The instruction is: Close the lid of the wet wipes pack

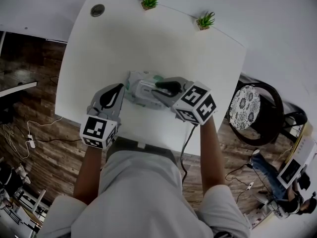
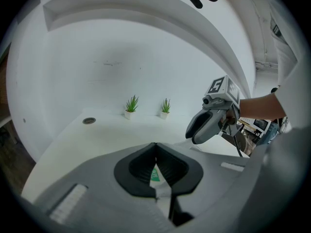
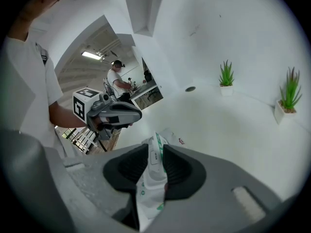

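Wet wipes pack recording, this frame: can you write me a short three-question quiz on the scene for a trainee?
1. True or false: the right gripper is open and holds nothing.
2. How many potted plants stand at the far edge of the table? A) one B) two C) four
3. In the head view, which gripper is at the left end of the wet wipes pack?

Key:
1. False: it is shut on the wet wipes pack.
2. B.
3. The left gripper.
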`<state>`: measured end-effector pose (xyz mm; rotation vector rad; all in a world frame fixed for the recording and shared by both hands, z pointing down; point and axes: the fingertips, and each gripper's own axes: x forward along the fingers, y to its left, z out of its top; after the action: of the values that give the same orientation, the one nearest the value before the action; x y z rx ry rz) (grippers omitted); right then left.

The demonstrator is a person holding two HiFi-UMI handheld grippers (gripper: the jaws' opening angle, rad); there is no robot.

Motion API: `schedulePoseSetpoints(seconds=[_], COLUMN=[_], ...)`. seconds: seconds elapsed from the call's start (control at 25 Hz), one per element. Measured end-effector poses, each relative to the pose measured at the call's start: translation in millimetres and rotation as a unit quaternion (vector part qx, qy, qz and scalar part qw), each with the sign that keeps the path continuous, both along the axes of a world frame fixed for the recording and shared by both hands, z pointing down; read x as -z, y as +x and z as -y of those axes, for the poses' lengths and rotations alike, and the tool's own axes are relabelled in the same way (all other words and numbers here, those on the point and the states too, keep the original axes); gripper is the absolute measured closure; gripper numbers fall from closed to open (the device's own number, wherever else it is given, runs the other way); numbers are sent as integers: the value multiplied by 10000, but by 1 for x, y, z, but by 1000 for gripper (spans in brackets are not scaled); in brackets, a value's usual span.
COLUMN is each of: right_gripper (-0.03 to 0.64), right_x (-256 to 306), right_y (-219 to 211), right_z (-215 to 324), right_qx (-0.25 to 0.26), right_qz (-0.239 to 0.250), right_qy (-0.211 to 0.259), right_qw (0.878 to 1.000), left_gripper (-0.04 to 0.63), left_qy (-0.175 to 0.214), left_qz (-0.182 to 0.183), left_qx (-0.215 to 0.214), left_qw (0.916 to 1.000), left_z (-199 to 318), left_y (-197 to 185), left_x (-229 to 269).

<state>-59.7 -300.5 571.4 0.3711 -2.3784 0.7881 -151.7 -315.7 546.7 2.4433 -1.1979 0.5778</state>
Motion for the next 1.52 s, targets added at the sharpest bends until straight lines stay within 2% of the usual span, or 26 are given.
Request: schedulePoseSetpoints(seconds=[0.36,1.0,1.52], right_gripper=[515,515,515], right_x=[-13,-44,-48], right_y=[-17,-26,-28], right_z=[-26,-43,-43], right_qx=[90,56,9], right_qz=[22,-738,-995], right_qy=[-195,16,164], right_qw=[9998,9973,9949], left_gripper=[587,588,588], left_qy=[-7,-22,11], left_qz=[-10,-15,-56], left_qx=[-3,-18,-75], left_qw=[10000,10000,10000], left_z=[-9,-17,-20], left_y=[-4,-13,-11], left_x=[-2,-2,1])
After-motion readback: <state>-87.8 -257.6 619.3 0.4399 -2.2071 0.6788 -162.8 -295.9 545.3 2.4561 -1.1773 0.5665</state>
